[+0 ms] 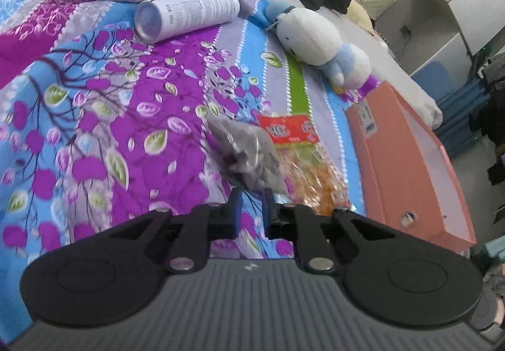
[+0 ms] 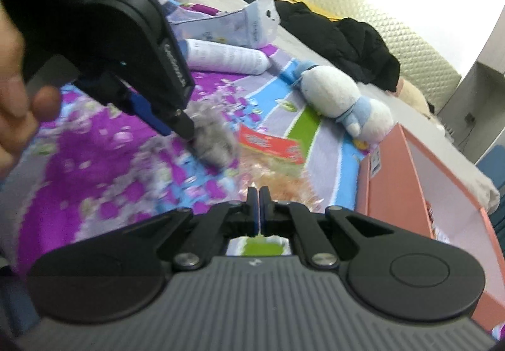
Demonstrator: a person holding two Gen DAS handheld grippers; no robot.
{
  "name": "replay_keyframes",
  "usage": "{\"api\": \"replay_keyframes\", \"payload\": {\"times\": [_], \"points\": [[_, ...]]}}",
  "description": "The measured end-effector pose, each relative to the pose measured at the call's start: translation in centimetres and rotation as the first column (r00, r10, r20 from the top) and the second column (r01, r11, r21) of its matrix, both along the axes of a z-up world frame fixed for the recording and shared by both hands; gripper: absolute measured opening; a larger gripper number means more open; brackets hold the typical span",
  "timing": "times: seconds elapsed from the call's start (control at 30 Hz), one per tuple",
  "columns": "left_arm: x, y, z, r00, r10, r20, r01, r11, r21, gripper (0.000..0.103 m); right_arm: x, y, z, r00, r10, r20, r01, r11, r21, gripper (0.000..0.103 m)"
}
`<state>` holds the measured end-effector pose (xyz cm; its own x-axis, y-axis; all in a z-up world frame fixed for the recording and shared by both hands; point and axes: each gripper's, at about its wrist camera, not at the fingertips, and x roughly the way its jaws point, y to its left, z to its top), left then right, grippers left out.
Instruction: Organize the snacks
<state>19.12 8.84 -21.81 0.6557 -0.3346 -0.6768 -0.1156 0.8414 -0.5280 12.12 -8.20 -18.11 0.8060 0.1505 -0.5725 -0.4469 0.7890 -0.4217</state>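
The left gripper (image 1: 251,197) pinches a soft, crinkly grey snack bag (image 1: 249,155), light and squashy, held by its near end. The right gripper (image 2: 258,197) is clenched on a clear candy bag with a red top (image 2: 271,158). Far right sits an open orange cardboard box (image 1: 407,167); what's inside is hidden.

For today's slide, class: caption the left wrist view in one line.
Left gripper carries a grey snack bag over the floral bedspread toward the orange box.
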Motion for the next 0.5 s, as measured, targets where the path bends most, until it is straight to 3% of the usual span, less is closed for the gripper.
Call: {"api": "replay_keyframes", "payload": {"times": [0.27, 0.37, 0.4, 0.43, 0.5], "points": [[0.3, 0.5, 1.5, 0.999, -0.031, 0.017, 0.03, 0.998, 0.061, 0.018, -0.4, -2.3, 0.7, 0.998, -0.047, -0.046, 0.052, 0.991, 0.12, 0.005], [1.4, 0.5, 1.7, 0.999, -0.039, 0.023, 0.037, 0.997, 0.063, 0.048, 1.0, -3.7, 0.7, 0.992, -0.079, -0.094, 0.097, 0.974, 0.206, 0.006], [1.7, 0.6, 1.7, 0.999, -0.032, 0.027, 0.03, 0.997, 0.067, 0.059, 1.6, -4.1, 0.6, 0.99, -0.089, -0.111, 0.113, 0.967, 0.229, 0.014], [2.1, 0.6, 1.7, 0.999, -0.025, 0.029, 0.023, 0.997, 0.07, 0.063, 2.1, -4.5, 0.4, 0.987, -0.097, -0.126, 0.126, 0.961, 0.246, 0.036], [3.0, 0.7, 1.4, 1.0, -0.012, 0.017, 0.011, 0.998, 0.06, 0.066, 3.0, -5.0, 0.1, 0.985, -0.104, -0.135, 0.137, 0.953, 0.271, 0.067]]}}
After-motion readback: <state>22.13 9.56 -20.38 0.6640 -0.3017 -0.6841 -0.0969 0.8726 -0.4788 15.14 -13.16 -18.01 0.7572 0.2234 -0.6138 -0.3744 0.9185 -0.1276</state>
